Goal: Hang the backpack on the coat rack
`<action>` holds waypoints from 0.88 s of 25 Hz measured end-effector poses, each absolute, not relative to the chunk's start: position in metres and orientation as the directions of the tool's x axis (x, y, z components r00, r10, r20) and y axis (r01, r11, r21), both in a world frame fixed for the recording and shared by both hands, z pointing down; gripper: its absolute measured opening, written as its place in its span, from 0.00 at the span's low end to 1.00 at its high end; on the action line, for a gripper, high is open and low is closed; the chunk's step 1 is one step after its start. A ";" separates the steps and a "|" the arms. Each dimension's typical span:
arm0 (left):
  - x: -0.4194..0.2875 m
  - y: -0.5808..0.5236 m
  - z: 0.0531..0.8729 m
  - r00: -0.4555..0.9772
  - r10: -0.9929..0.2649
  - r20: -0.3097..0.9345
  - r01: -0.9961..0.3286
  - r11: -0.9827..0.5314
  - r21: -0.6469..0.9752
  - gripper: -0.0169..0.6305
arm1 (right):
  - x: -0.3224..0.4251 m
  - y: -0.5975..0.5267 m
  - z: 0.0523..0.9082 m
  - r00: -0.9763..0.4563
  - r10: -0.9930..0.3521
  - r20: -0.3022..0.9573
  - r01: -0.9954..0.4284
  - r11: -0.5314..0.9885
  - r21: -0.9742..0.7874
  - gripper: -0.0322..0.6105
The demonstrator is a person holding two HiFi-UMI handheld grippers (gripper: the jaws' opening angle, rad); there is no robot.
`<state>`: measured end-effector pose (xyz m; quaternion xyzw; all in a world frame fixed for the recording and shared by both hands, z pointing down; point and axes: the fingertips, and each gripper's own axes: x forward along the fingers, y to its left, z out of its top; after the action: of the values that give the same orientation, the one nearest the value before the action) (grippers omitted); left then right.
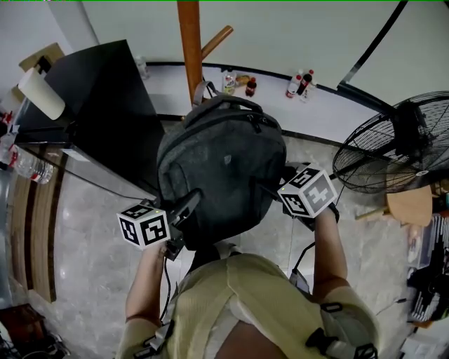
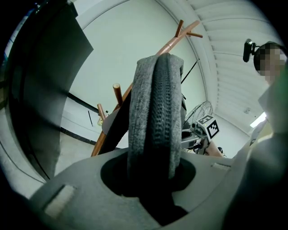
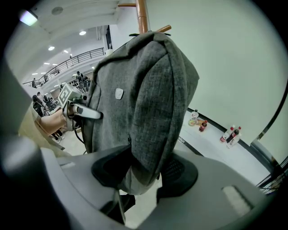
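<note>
A grey backpack (image 1: pixel 223 165) hangs in the air in front of the wooden coat rack (image 1: pixel 189 49), its top handle close to the pole. My left gripper (image 1: pixel 188 203) is shut on a grey padded strap (image 2: pixel 155 112) at the pack's lower left. My right gripper (image 1: pixel 279 184) is shut on the pack's lower right side, with grey fabric (image 3: pixel 144 94) squeezed between its jaws. The rack's pegs (image 2: pixel 182 33) rise behind the strap in the left gripper view. In the right gripper view the pole (image 3: pixel 142 13) stands just behind the pack's top.
A tall black cabinet (image 1: pixel 105 105) stands left of the rack. A floor fan (image 1: pixel 393 140) and a wooden stool (image 1: pixel 410 203) are at the right. Several bottles (image 1: pixel 298 84) sit on the white ledge by the wall.
</note>
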<state>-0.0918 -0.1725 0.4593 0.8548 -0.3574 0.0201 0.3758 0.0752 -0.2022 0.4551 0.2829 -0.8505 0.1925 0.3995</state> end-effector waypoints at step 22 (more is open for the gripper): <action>-0.095 -0.174 0.467 0.736 -0.629 0.249 -0.605 -0.447 0.659 0.17 | 0.079 -0.223 0.475 -0.499 -0.489 0.715 -0.692 0.722 0.010 0.41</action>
<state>-0.0952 -0.1742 0.4668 0.8504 -0.3627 -0.0157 0.3807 0.0788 -0.2235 0.4747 0.3456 -0.8543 0.1407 0.3618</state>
